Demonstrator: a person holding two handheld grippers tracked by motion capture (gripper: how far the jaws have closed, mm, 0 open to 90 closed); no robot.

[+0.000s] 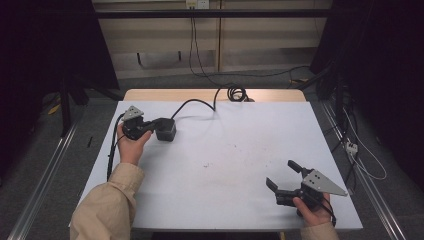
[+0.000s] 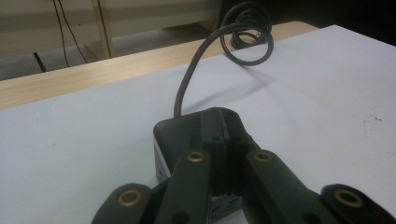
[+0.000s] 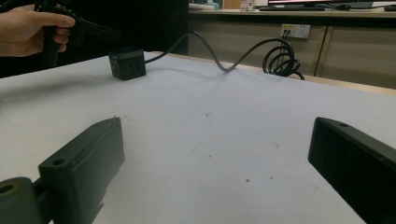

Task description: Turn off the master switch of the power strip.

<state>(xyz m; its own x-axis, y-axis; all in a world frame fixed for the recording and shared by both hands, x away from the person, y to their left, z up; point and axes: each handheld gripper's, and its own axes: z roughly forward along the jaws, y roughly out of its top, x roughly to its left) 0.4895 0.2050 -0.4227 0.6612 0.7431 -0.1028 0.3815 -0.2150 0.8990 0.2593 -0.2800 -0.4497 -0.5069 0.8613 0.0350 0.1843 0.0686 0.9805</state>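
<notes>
My left gripper hides most of the black cube-shaped power block in its own view, so I cannot read the block's faces there. Left hand reaches to the white table's far-left area, jaws closed on the block's sides. Its dark cable runs to a coil at the far edge. My right gripper sits near-right, jaws wide, nothing between them.

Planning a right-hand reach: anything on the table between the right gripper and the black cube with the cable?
Nothing visible. The right gripper stands open at the near right; bare white table runs to the black cube, which the left gripper is at.
</notes>
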